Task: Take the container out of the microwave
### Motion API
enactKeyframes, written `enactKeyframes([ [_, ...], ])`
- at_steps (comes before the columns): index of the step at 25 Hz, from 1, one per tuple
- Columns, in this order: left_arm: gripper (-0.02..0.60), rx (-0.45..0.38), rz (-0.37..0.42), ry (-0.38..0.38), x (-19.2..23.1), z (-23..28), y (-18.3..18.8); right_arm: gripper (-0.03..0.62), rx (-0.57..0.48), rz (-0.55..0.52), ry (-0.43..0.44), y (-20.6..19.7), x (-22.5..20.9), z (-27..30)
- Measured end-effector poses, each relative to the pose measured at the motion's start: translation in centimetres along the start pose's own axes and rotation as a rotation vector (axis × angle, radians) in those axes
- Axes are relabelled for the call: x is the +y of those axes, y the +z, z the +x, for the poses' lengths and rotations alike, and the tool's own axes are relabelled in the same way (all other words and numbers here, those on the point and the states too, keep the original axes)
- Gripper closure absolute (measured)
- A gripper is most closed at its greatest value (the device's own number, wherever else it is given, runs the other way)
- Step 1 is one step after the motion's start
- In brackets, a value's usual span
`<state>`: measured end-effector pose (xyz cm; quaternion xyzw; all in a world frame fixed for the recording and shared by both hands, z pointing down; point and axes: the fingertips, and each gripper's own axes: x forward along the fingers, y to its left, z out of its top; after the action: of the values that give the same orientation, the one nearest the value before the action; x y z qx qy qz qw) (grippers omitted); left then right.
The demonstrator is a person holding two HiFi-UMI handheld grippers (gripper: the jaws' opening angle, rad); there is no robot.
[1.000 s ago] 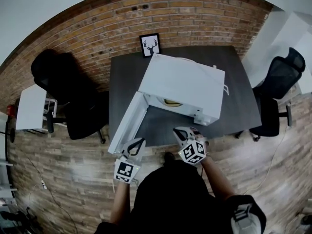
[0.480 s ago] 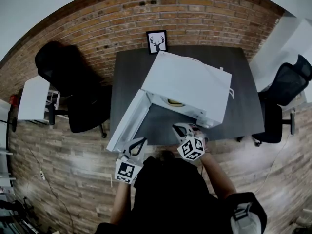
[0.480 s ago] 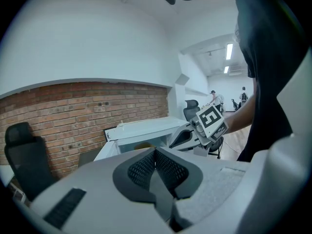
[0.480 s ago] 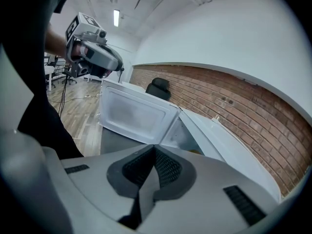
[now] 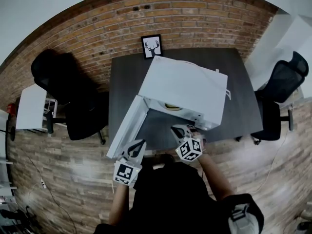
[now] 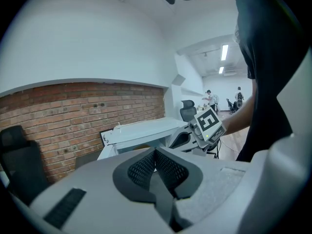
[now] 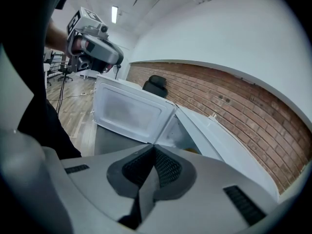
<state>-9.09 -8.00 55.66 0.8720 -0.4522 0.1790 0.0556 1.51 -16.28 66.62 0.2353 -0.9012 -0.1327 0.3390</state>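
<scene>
Although the microwave (image 5: 187, 89) had its door (image 5: 127, 128) open, the container (image 5: 171, 106) sat inside; my left tongs (image 5: 139, 145) and right tongs (image 5: 176, 129), both clenched empty, hovered at the table's (image 5: 239, 91) near edge, the grasp not yet made.

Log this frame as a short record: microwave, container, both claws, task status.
microwave: white, on dark table, door swung open
container: yellowish, inside the cavity, only partly visible
left claw: shut, empty, near the door's free end
right claw: shut, empty, in front of the open cavity
task status: container not yet taken out
</scene>
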Motion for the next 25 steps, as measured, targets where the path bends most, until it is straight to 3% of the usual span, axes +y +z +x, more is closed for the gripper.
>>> enactKeyframes([
  [14, 0.58, -0.015, 0.037, -0.153, 4.0, 1.6, 1.1, 0.592, 0.127, 0.018, -0.106, -1.2, -2.0, 3.1],
  [25, 0.58, 0.004, 0.044, -0.19, 6.5, 1.2, 0.6, 0.557, 0.174, 0.008, -0.135, -1.3, -3.0, 7.7],
])
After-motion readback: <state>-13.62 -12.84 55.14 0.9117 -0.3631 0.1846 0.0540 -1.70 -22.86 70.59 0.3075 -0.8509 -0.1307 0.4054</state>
